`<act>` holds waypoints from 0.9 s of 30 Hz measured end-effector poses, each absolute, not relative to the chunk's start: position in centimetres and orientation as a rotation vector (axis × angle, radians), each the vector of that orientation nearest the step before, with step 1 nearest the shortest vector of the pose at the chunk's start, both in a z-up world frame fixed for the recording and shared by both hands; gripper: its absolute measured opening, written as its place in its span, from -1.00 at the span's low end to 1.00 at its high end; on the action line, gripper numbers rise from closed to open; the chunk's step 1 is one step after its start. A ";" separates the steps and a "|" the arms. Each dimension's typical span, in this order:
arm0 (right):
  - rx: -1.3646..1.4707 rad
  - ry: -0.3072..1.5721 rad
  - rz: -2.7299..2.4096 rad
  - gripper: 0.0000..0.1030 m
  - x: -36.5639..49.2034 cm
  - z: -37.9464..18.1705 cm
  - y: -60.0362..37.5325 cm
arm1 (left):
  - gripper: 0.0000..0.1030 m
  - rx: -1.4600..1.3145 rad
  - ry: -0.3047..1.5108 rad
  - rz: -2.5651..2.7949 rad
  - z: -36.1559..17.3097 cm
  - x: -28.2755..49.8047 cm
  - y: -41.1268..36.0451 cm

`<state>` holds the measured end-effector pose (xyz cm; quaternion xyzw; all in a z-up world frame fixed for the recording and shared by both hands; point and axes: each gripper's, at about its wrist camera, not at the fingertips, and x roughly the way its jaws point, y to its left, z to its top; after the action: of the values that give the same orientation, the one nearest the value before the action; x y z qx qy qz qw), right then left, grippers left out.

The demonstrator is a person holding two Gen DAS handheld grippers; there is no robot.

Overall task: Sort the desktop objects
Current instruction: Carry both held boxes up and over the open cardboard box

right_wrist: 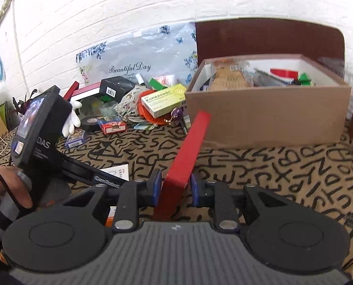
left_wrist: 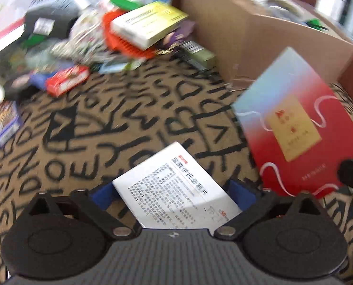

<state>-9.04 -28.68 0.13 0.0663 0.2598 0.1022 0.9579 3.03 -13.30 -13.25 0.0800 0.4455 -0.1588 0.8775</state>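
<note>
White box [left_wrist: 176, 187] between spread left fingers [left_wrist: 241, 190], untouched; right fingers [right_wrist: 156, 187] bracket red box [right_wrist: 188, 156], grip unclear.

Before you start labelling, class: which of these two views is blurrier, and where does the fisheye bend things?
Left wrist view: motion blur smears the pile around the yellow box; the white box between the open left gripper stays readable. Right wrist view: sharper, with a legible bag, but the wall's brick lines curve.

Bright daylight, motion blur, fisheye-warped edges
</note>
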 end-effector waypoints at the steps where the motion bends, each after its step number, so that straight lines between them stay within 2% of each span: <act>1: 0.141 0.533 0.201 -0.49 -8.8 -0.1 -28.6 | 0.81 0.178 0.917 -0.348 -13.2 2.9 -13.3; 4: 0.165 0.566 0.179 -0.45 -7.9 -0.8 -28.6 | 0.69 0.200 0.898 -0.390 -13.1 2.7 -13.4; 11: 0.173 0.589 0.163 -0.39 -6.2 -1.8 -28.3 | 0.75 0.230 0.873 -0.406 -13.3 2.6 -13.6; 13: 0.166 0.601 0.166 -0.39 -5.7 -2.1 -28.1 | 0.63 0.239 0.860 -0.418 -13.2 2.2 -13.6; 15: 0.175 0.602 0.183 -0.48 -5.4 -2.2 -28.0 | 0.51 0.247 0.850 -0.443 -12.9 1.9 -13.4; 19: 0.160 0.583 0.190 -0.67 -5.9 -1.3 -27.6 | 0.45 0.234 0.850 -0.469 -12.7 1.9 -12.9; 27: 0.169 0.530 0.155 -0.70 -8.5 1.1 -29.6 | 0.42 0.162 0.816 -0.489 -11.0 2.4 -12.1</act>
<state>-8.49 -29.57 1.08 0.0833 0.2615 0.0762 0.9586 2.36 -12.08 -10.96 0.0778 0.3925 -0.2349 0.8858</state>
